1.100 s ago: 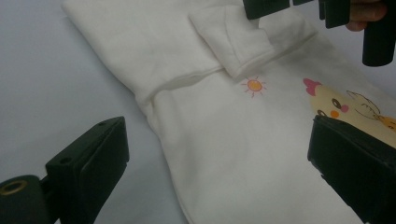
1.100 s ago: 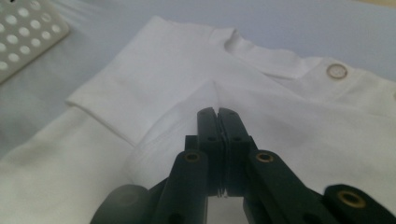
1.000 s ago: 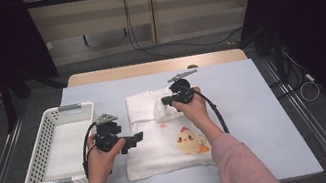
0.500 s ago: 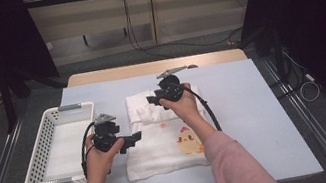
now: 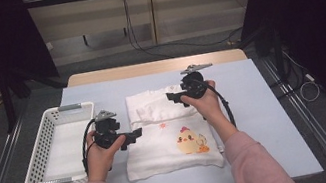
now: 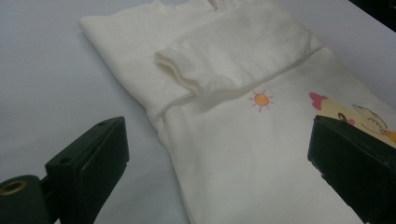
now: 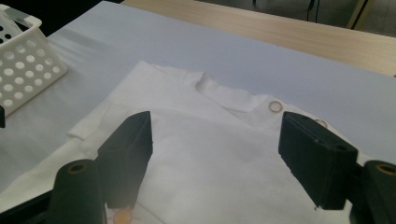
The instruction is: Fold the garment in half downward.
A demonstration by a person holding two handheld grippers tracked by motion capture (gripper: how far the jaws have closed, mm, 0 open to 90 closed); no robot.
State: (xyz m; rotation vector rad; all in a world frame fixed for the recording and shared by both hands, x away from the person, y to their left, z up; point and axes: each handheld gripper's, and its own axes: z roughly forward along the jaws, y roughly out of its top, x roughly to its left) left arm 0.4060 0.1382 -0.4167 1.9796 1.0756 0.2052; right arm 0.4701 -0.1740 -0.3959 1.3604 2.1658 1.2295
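The cream shirt [image 5: 170, 131] lies half-folded on the bench [image 5: 265, 104], a sleeve laid over its chest, so the right tool [image 5: 175, 98], jaws just opened and empty, hovers above it while the left tool [image 5: 135, 135] waits apart at its edge

- Shirt [image 5: 171, 135]: cream-white, lying flat on the tabletop, front up.
- Print: a yellow chick with a small orange sun.
- Sleeve [image 6: 233, 56]: folded across the chest.
- Neckline: at the far edge.
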